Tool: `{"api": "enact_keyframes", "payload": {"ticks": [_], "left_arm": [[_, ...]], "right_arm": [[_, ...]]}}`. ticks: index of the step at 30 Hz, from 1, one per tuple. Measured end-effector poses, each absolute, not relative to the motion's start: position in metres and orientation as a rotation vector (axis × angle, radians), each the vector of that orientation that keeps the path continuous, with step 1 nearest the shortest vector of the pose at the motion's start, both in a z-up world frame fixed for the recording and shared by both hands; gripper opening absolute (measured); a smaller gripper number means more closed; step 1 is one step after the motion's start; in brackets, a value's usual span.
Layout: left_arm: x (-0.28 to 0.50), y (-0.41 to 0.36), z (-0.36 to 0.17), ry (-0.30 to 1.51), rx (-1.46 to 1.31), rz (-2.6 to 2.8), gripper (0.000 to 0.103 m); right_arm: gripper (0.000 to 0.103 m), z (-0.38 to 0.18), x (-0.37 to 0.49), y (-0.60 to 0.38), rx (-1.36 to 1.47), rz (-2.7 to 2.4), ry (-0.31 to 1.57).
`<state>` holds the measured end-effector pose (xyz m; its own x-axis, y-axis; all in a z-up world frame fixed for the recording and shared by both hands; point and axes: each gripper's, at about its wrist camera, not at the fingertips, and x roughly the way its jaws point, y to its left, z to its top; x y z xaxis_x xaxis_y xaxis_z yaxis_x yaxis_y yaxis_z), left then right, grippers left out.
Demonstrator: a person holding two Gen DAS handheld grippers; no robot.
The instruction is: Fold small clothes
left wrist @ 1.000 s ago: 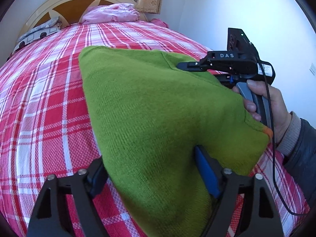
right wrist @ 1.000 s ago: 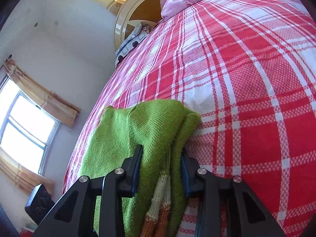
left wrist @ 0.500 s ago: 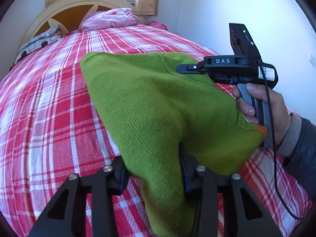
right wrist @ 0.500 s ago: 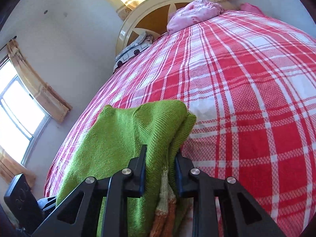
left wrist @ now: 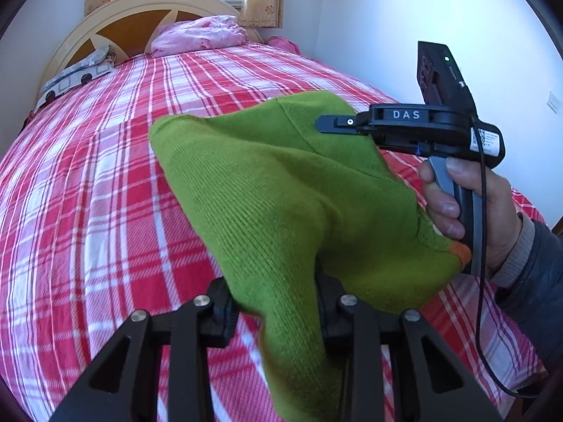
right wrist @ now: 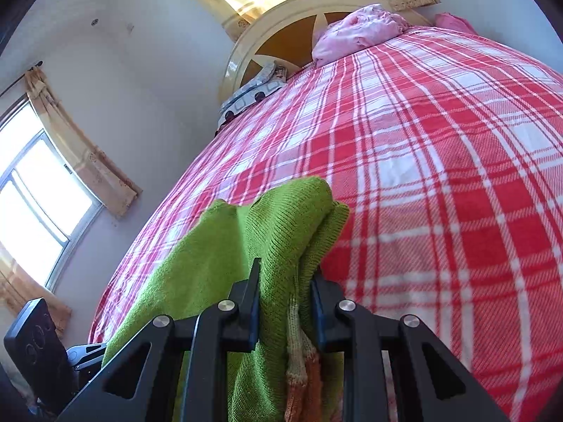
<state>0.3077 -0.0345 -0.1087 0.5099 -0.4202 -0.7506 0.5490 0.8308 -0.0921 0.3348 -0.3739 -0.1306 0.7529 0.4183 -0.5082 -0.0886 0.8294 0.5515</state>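
A small green knitted sweater [left wrist: 281, 183] with an orange cuff [left wrist: 461, 251] hangs lifted above the red plaid bed [left wrist: 88, 193], stretched between both grippers. My left gripper [left wrist: 274, 299] has its jaws closing on a bunched lower fold, and the pads press into the knit. My right gripper [right wrist: 285, 299] is shut on another gathered edge of the sweater [right wrist: 281, 218], beside a striped cream and orange band [right wrist: 299, 358]. In the left wrist view the right gripper [left wrist: 327, 125] grips the sweater's far side, held by a person's hand [left wrist: 457, 204].
A pink bundle [left wrist: 200, 35] and a patterned pillow [left wrist: 77, 77] lie by the cream headboard [left wrist: 123, 10]. A white wall [left wrist: 404, 17] runs along the bed's right side. Curtained windows [right wrist: 38, 204] stand behind. The plaid cover [right wrist: 440, 176] stretches wide beyond the sweater.
The left jaws have narrowed onto the sweater's fold, and the right jaws have tightened too. Both grippers have risen, lifting the sweater off the bed and bunching it.
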Motion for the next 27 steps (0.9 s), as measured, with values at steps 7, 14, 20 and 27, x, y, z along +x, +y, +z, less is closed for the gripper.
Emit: {"api": "enact_keyframes", "payload": {"ticks": [7,14,20,27], "left_arm": [[0.293,-0.013,-0.101,0.846,0.173,-0.588,0.033],[0.283,0.019,-0.088,0.810,0.176,-0.538,0.033],[0.276,0.049,-0.079,0.785,0.165,-0.484,0.033],[0.263,0.080,-0.076,0.771,0.149,-0.440,0.033]], "right_arm": [[0.022,-0.120,0.326,-0.336,0.472,0.332,0.687],[0.022,-0.104,0.325,-0.297,0.456,0.404,0.666],[0.022,-0.092,0.332,-0.261,0.443,0.465,0.652],[0.022,-0.086,0.337,-0.220,0.432,0.521,0.657]]}}
